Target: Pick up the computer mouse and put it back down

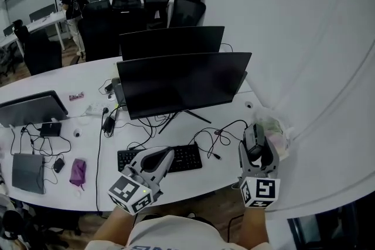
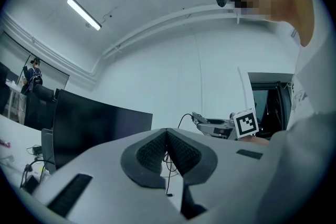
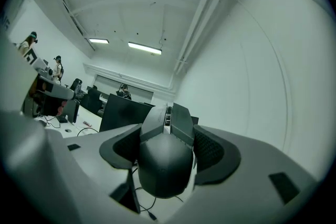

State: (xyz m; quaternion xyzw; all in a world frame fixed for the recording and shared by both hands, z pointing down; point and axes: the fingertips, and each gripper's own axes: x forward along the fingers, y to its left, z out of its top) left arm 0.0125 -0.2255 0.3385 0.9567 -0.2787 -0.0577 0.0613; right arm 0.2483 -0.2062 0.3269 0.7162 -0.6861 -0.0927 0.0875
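White curved desk, dark monitors, black office chairs, plain white wall, ceiling strip lights, wood floor

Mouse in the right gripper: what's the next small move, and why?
Probably lower it onto the bare desk right of the keyboard, jaws shut until it rests. The right gripper is clamped on the mouse, which looks lifted, nose up, its cable hanging below. The left gripper is shut on nothing.

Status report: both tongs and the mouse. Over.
Left tongs shut, empty, by keyboard. Right tongs shut on mouse, held nose up. Its cable loops across desk beside keyboard.
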